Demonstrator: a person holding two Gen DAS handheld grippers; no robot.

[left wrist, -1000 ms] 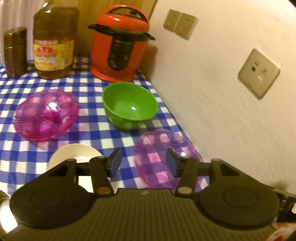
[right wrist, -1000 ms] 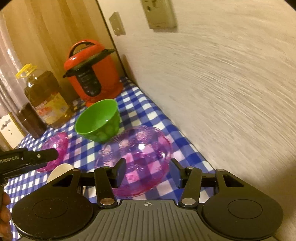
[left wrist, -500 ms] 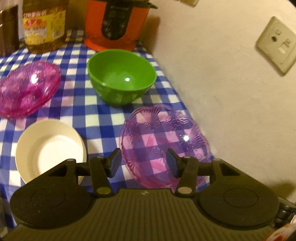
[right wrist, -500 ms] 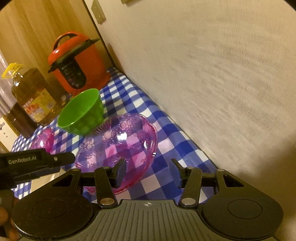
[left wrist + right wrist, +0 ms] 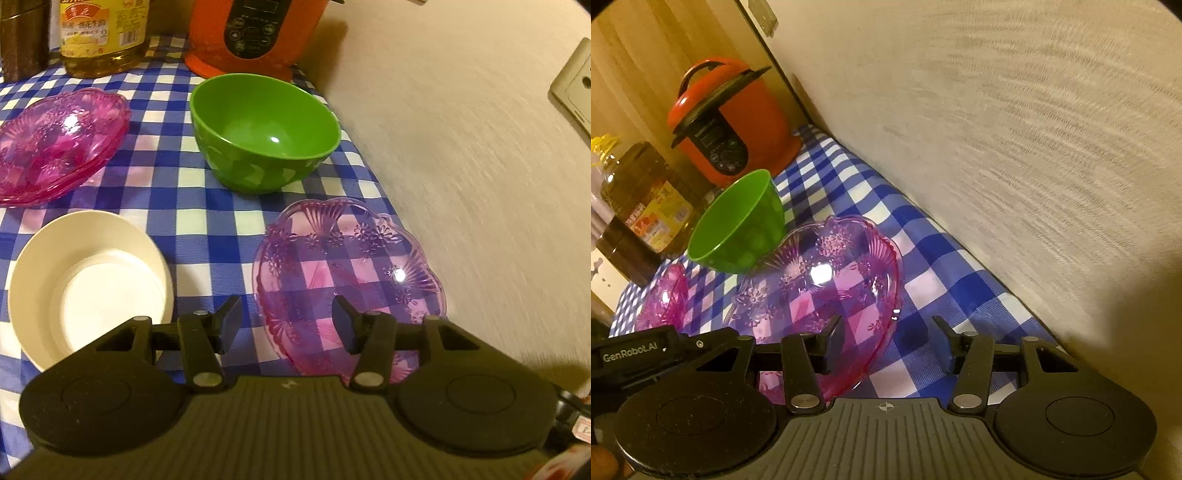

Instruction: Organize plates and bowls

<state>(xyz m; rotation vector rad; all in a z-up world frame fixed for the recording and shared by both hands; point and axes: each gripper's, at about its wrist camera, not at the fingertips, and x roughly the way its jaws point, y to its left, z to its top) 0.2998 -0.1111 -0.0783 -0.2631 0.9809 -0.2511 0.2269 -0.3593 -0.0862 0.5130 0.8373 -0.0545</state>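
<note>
left claw (image 5: 286, 323) spread, empty | right claw (image 5: 888, 341) spread, empty | purple dish (image 5: 347, 280) beside wall (image 5: 461, 184), green bowl (image 5: 264, 129) behind

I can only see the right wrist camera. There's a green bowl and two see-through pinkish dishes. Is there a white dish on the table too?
Observer: Yes. The left wrist view shows a white dish on the checked cloth, just left of the see-through purple dish.
Operator: Is anything inside it?
Observer: No, it looks empty.
Operator: Is the left gripper holding something?
Observer: No. The left gripper is open. The purple dish's near rim shows between its fingers, but nothing is pinched.
</note>
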